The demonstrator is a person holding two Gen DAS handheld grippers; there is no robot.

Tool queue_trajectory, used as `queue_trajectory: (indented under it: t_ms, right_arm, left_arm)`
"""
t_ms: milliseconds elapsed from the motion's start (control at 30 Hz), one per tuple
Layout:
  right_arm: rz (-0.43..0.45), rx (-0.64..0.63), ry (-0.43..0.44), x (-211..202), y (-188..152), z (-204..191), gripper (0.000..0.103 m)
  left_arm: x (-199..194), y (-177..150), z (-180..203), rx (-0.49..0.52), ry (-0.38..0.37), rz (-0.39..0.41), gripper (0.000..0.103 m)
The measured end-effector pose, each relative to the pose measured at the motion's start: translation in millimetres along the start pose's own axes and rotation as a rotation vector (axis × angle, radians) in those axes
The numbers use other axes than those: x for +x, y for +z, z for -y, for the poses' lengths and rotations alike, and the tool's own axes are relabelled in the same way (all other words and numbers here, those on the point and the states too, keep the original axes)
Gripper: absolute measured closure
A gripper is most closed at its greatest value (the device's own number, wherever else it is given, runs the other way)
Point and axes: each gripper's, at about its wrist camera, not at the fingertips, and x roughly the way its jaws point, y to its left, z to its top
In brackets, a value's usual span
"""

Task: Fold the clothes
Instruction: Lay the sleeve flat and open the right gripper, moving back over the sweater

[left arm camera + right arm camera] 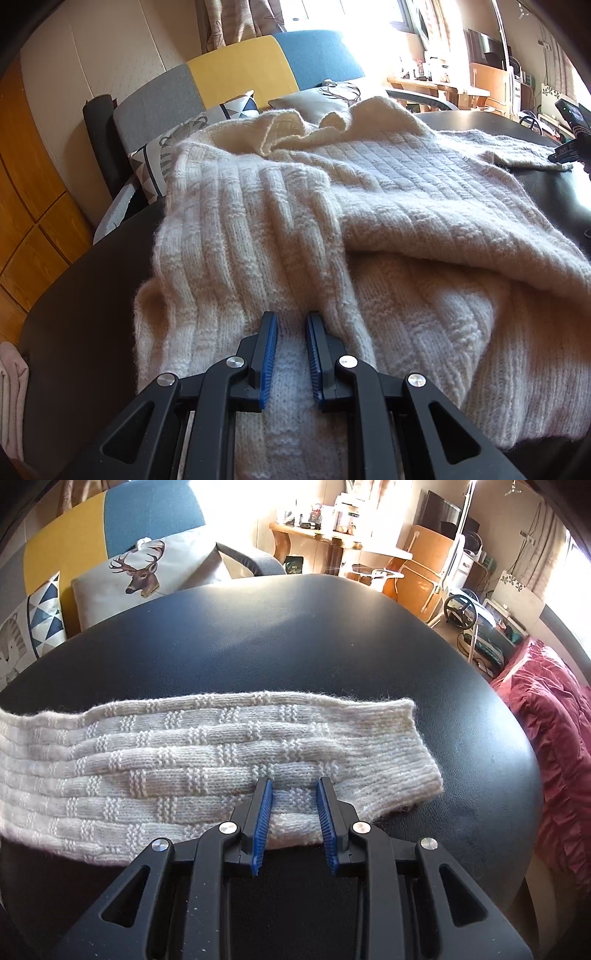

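A cream knitted sweater (332, 221) lies spread on the black table (85, 295), one sleeve folded across its body on the left. The left gripper (291, 325) sits low over that near sleeve, jaws a narrow gap apart with knit between them, not clamped. The other sleeve (221, 753) stretches flat to the right; the right gripper (293, 786) hovers at its near edge close to the cuff, jaws apart, holding nothing. A deer cushion (147, 572) rests beyond the table's far edge.
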Motion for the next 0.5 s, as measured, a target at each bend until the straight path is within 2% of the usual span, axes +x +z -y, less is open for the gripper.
queue_trajectory:
  t_ms: [167, 233, 300, 400, 500]
  right_arm:
    - [0.011, -0.002, -0.03, 2.7, 9.3, -7.4, 0.075]
    - [0.062, 0.025, -0.019, -12.6, 6.5, -13.9, 0.075]
    - [0.133, 0.025, 0.048, -40.1, 0.3, -34.0, 0.075]
    - [0.177, -0.044, 0.225, -87.8, -16.0, -87.3, 0.075]
    - [0.143, -0.114, 0.436, -130.3, -36.8, -155.4, 0.075]
  left_arm:
    - [2.2, 0.7, -2.8, -0.012, -0.012, 0.001, 0.087]
    - [2.6, 0.8, -3.1, -0.014, -0.015, 0.002, 0.087]
    - [2.9, 0.9, -3.3, -0.016, -0.017, 0.004, 0.087]
    - [3.2, 1.0, -3.8, -0.02, -0.022, 0.004, 0.087]
    - [2.9, 0.9, -3.7, -0.022, -0.024, 0.004, 0.087]
